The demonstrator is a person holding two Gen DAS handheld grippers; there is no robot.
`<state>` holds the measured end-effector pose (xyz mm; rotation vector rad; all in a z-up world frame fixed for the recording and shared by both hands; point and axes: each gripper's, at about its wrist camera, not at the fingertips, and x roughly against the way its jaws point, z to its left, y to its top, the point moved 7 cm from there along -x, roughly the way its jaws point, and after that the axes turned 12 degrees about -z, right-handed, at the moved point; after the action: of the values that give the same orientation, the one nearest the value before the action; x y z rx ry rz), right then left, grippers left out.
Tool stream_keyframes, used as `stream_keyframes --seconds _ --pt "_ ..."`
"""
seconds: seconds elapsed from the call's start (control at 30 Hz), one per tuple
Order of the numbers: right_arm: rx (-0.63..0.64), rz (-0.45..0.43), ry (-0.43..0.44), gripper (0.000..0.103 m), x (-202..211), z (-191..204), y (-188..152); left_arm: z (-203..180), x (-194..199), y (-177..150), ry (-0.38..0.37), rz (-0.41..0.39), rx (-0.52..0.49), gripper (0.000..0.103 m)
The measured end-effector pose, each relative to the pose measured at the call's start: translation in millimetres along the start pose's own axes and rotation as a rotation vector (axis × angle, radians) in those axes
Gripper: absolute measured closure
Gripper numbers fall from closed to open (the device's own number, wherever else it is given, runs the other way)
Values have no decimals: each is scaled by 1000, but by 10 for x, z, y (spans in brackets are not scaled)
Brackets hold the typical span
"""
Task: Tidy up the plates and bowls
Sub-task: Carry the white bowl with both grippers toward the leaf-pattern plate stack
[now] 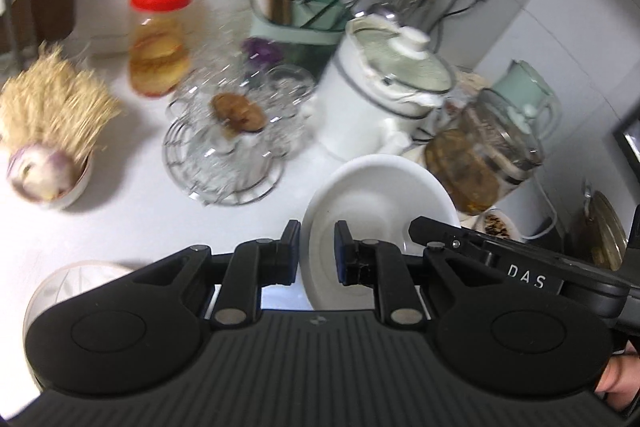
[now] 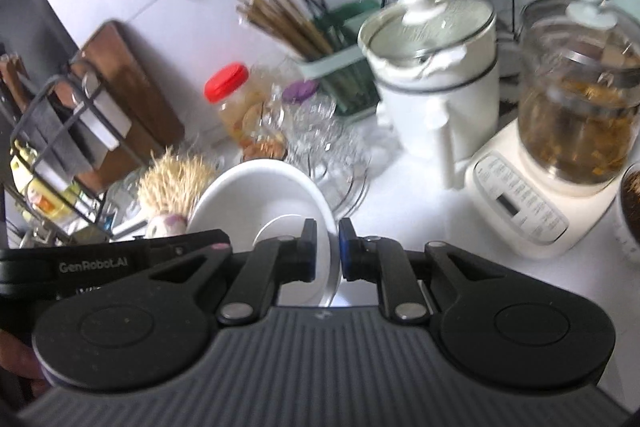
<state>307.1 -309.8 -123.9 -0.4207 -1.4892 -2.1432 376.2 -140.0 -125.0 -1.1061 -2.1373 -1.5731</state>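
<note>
A white bowl (image 1: 380, 195) hangs tilted above the white counter, held at two sides of its rim. In the left wrist view my left gripper (image 1: 318, 251) is shut on the bowl's near left rim. A black finger (image 1: 424, 231) of the right gripper reaches in at the bowl's right side. In the right wrist view the same bowl (image 2: 256, 195) sits left of centre. There my right gripper (image 2: 328, 247) is shut on its right rim, and the left gripper's body (image 2: 120, 259) crosses the lower left.
Crowded counter: a small bowl with garlic and straw (image 1: 48, 171), a red-lidded jar (image 1: 160, 39), a glass stand on a wire base (image 1: 224, 147), a chopstick holder (image 1: 296, 23), a white lidded cooker (image 1: 384, 95), a glass kettle (image 2: 576, 115) on its base. A knife rack (image 2: 60, 147) stands at the left.
</note>
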Motion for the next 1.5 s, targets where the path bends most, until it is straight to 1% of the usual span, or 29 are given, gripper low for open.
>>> stream_keyframes --seconds 0.33,0.47,0.57,0.73,0.87,0.97,1.03,1.1,1.17,1.2,1.33,1.5 --pt "24 136 -20 89 -336 62 -431 436 -196 -484 79 101 99 84" --pt "45 186 -32 89 -470 40 -608 516 -290 -613 115 123 91 84" --pt "56 211 -34 88 -543 14 -706 594 -337 -715 127 140 111 84" --pt "55 237 -22 88 -630 0 -808 684 -357 -802 113 154 113 84" --pt "42 254 -36 87 -679 -43 -878 710 -380 -844 121 166 107 84" --pt "28 244 -40 87 -657 -74 -850 725 -381 -839 126 173 109 84" --pt "11 235 -44 86 -637 -107 -812 731 -366 -823 129 172 106 77" --pt "-11 232 -56 81 -621 -160 -784 735 -335 -804 133 166 104 62" --pt "-40 219 -62 59 -592 -218 -768 730 -305 -782 132 160 99 59" --pt "-54 211 -65 57 -576 -245 -764 725 -299 -774 127 161 96 59" --pt "-98 201 -54 58 -557 -309 -806 689 -298 -749 121 156 79 59" --pt "-168 266 -38 58 -690 -340 -1046 664 -309 -752 111 161 77 59"
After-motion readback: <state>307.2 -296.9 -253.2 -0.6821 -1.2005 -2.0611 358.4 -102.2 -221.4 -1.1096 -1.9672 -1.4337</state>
